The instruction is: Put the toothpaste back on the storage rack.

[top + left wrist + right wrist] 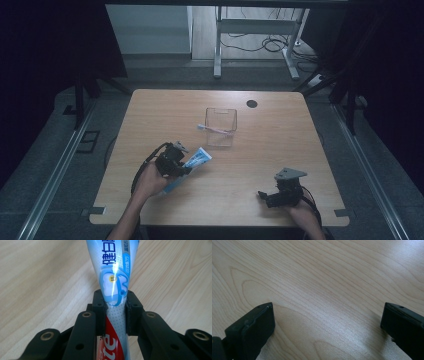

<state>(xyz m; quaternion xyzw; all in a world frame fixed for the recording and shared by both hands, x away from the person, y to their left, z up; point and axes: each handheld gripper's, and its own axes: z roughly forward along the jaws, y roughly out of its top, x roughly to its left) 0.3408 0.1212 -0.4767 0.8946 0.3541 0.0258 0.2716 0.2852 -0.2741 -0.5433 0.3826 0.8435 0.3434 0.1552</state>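
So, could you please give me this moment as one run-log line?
left claw: shut on toothpaste | right claw: open, over table | toothbrush: across clear box

Overhead camera far above table (280,150); two claw-mounted cameras close over its wood.

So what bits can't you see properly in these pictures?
- Toothpaste tube: its top end is cut off by the left gripper view's upper edge; the left tool covers its sides.
- Toothbrush by the clear box: too small in the high view to tell the bristles.
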